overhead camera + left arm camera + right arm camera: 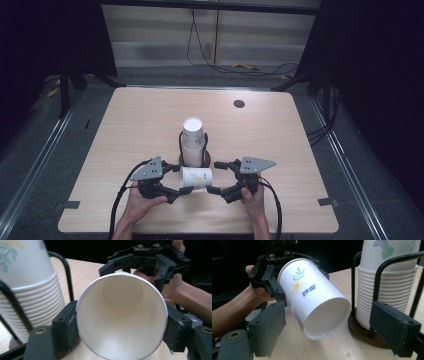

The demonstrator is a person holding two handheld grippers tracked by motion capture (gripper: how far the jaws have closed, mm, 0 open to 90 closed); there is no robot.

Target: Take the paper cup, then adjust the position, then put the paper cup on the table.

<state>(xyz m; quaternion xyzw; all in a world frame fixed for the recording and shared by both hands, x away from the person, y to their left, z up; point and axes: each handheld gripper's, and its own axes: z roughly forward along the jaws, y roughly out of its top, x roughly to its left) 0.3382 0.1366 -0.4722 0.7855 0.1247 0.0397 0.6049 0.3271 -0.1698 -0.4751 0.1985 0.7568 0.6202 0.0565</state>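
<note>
Left gripper (184, 180) clamps the rim end of a single paper cup (196, 177), its pads pressing both sides of the open mouth, as the left gripper view shows. That cup lies on its side, held just above the table (125, 125), directly in front of the stack of paper cups (193, 140) standing in a black wire holder (180, 142). Right gripper (214, 177) sits at the cup's closed bottom, its jaws spread wide apart on either side of it and not touching it.
</note>
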